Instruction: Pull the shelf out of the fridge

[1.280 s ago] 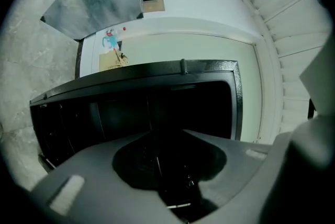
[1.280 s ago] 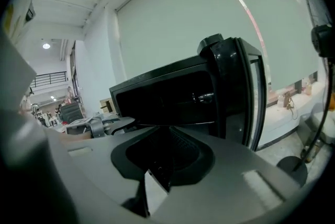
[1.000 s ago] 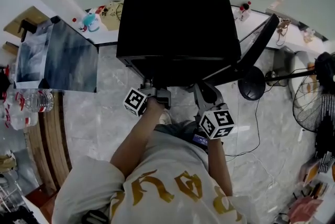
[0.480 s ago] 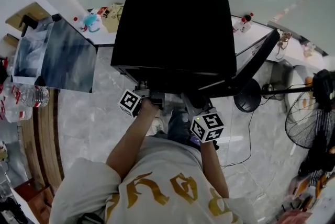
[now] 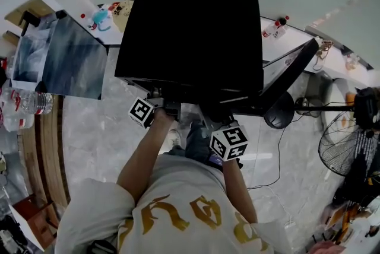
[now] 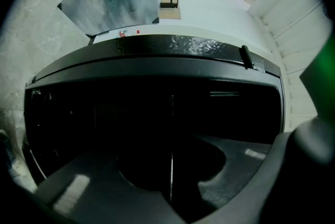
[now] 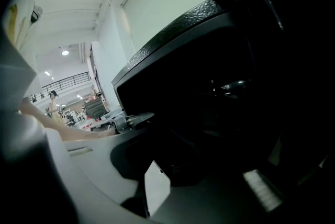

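The black box-shaped fridge (image 5: 190, 27) stands open at 12 o'clock, shelf seemingly not yet out; left gripper (image 6: 167, 165), jaws apart though just narrowing, and spread right gripper (image 7: 175, 165) hold nothing.

The fridge (image 5: 196, 27) is a small black box standing upright against the far wall, its flat top a plain matt black. Its door (image 5: 289, 72) is open, swung out to the right and standing at an angle off the front right corner. In the left gripper view, the top front edge (image 6: 183, 49) is glossy with a pebbled texture, and the open cavity below it is very dark. The shelf cannot be made out in that dark inside from any view.
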`<state>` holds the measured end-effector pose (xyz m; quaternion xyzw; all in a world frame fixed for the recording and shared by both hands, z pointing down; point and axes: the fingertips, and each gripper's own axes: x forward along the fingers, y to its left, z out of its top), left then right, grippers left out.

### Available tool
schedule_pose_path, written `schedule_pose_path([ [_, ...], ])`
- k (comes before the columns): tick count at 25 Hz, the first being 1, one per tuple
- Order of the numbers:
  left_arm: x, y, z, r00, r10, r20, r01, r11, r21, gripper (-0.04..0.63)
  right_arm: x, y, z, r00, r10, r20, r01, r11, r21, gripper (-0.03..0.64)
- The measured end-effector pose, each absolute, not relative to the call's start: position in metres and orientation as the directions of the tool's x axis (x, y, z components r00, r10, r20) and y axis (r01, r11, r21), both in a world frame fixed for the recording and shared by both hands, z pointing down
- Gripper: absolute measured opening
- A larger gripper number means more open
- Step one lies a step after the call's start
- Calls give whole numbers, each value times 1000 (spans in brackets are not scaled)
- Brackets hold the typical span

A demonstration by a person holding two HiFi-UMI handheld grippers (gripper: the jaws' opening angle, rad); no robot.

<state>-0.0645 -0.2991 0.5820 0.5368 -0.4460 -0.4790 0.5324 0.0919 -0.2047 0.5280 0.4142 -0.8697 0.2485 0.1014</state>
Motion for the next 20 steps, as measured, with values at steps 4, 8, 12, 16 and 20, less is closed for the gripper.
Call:
schedule_pose_path([
  [4, -63, -302, 582, 149, -988, -44, 44, -38, 998, 129, 95, -204, 530, -627, -677, 385, -778, 522, -349, 78],
  [8, -60, -302, 576, 166, -985, -44, 45, -37, 998, 127, 99, -203, 529, -619, -685, 383, -784, 514, -348, 78],
  [12, -62, -299, 589, 184, -983, -13, 36, -6, 999, 126, 99, -203, 525, -614, -693, 378, -788, 510, -344, 78],
  [16, -61, -298, 580, 191, -981, -36, 52, -27, 998, 126, 96, -201, 523, -611, -696, 376, -791, 514, -332, 78],
  [20, -57, -292, 578, 209, -977, -34, 87, -16, 996, 126, 95, -196, 520, -605, -699, 381, -796, 517, -315, 78],
])
